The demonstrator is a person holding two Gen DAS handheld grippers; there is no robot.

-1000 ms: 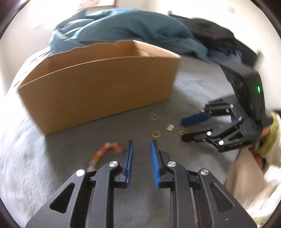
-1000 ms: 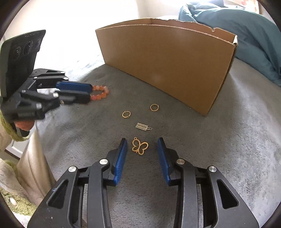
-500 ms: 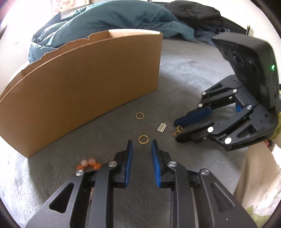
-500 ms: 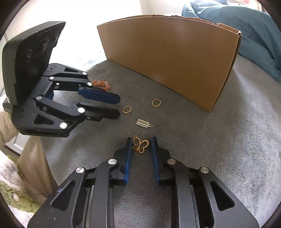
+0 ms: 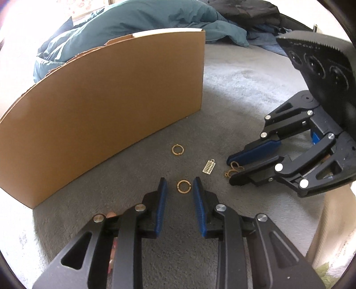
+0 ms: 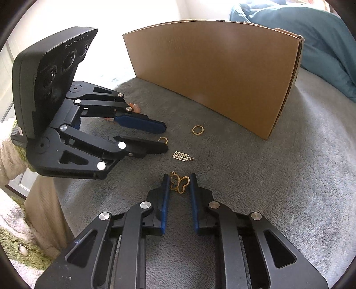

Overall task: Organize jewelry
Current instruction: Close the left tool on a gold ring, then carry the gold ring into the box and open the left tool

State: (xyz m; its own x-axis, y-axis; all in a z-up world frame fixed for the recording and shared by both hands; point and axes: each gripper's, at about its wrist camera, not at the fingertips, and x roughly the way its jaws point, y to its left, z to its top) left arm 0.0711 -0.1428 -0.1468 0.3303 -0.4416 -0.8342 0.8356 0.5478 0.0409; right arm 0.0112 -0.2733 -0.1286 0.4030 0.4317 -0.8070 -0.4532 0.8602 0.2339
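Observation:
Jewelry lies on a grey blanket [image 5: 233, 106] before a cardboard box [image 5: 106, 97]. My left gripper [image 5: 180, 182] is open, its tips either side of a gold ring [image 5: 183, 186]. A second gold ring [image 5: 177, 149] lies nearer the box, a small abacus charm [image 5: 209, 166] to its right. My right gripper [image 6: 179, 176] has narrowed around a gold butterfly pendant [image 6: 179, 183]; I cannot tell if the pads touch it. In the right wrist view the left gripper [image 6: 165, 137] flanks the ring [image 6: 162, 139]. Orange beads [image 6: 135, 108] peek out behind it.
The box [image 6: 213, 73] stands upright across the back. A teal duvet [image 5: 138, 24] and dark clothes [image 5: 251, 13] are piled behind it. A beige cloth [image 6: 44, 206] hangs at the blanket's near edge.
My left gripper moved right from the orange beads to straddle the near gold ring. My right gripper's jaws narrowed around the butterfly pendant.

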